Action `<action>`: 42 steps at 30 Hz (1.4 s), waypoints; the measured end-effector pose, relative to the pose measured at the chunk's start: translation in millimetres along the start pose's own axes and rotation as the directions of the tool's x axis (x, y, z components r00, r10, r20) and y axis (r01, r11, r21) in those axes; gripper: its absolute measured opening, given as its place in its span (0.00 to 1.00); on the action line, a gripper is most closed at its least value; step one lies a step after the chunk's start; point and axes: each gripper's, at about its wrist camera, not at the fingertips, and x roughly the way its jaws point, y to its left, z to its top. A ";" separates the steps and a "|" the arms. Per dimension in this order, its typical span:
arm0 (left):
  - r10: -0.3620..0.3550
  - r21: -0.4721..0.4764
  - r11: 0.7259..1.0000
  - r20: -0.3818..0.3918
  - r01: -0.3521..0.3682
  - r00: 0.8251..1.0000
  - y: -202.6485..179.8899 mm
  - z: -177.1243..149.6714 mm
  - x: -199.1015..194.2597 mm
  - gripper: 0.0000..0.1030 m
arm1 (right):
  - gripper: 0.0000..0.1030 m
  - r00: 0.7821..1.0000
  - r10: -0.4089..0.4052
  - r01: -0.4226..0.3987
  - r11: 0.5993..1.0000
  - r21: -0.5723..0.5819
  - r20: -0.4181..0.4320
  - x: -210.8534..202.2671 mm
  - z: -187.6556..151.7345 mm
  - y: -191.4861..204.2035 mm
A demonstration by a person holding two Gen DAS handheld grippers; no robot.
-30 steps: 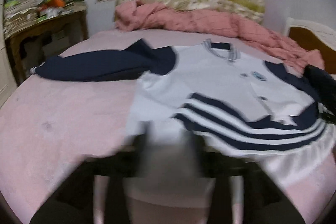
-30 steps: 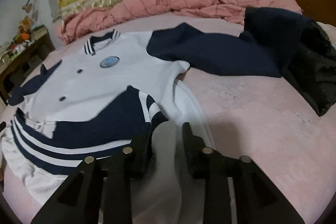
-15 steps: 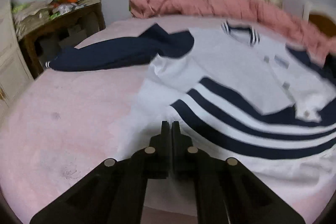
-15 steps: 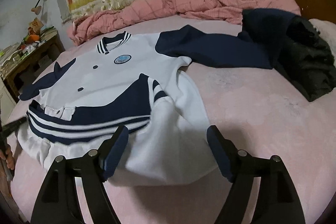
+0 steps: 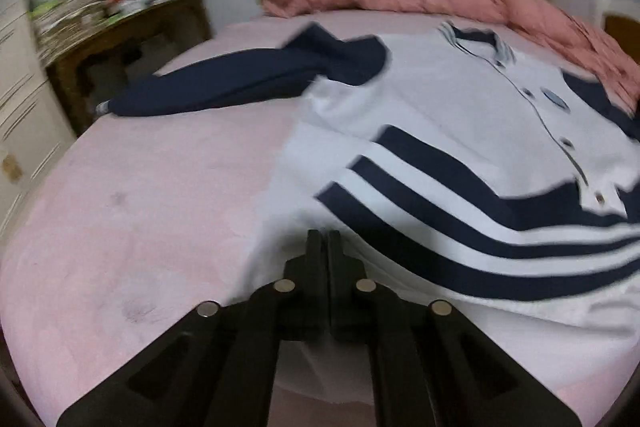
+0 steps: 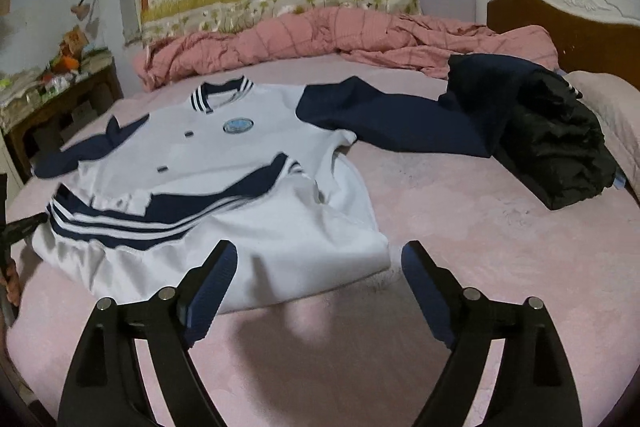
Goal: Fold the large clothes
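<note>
Jacket (image 6: 224, 163) lying spread on bed (image 6: 460, 235); quilt (image 6: 340, 39) bunching behind it; dark clothes (image 6: 556, 147) sitting right.

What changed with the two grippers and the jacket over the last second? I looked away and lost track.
The right gripper let go of the jacket: its jaws have just been opening, nothing is between them now, and it backed off the white hem. The left gripper went from open to shut at the hem's near edge; whether it pinches fabric is unclear. The jacket stayed spread on the bed, sleeves out.
</note>
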 end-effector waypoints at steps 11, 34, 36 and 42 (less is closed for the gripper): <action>-0.220 -0.083 0.969 0.143 0.234 0.965 1.8 -23.4 -88.9 0.94 | 0.83 0.985 0.148 -0.139 0.986 0.096 -0.087 4.5 -28.4 13.0; -0.511 -0.296 0.832 -0.079 0.469 0.856 -34.2 -32.7 -33.9 0.14 | 0.14 0.874 0.456 -0.431 0.887 0.167 -0.166 53.7 -28.9 75.6; -0.526 -0.301 0.819 -0.051 0.489 0.849 -28.6 -23.2 -38.7 0.10 | 0.12 0.887 0.450 -0.431 0.887 0.164 -0.103 46.0 -20.6 74.8; -0.503 -0.305 0.830 -0.044 0.468 0.863 -28.4 46.1 -34.2 0.13 | 0.10 0.927 0.375 -0.371 0.924 0.091 -0.034 42.5 42.4 83.7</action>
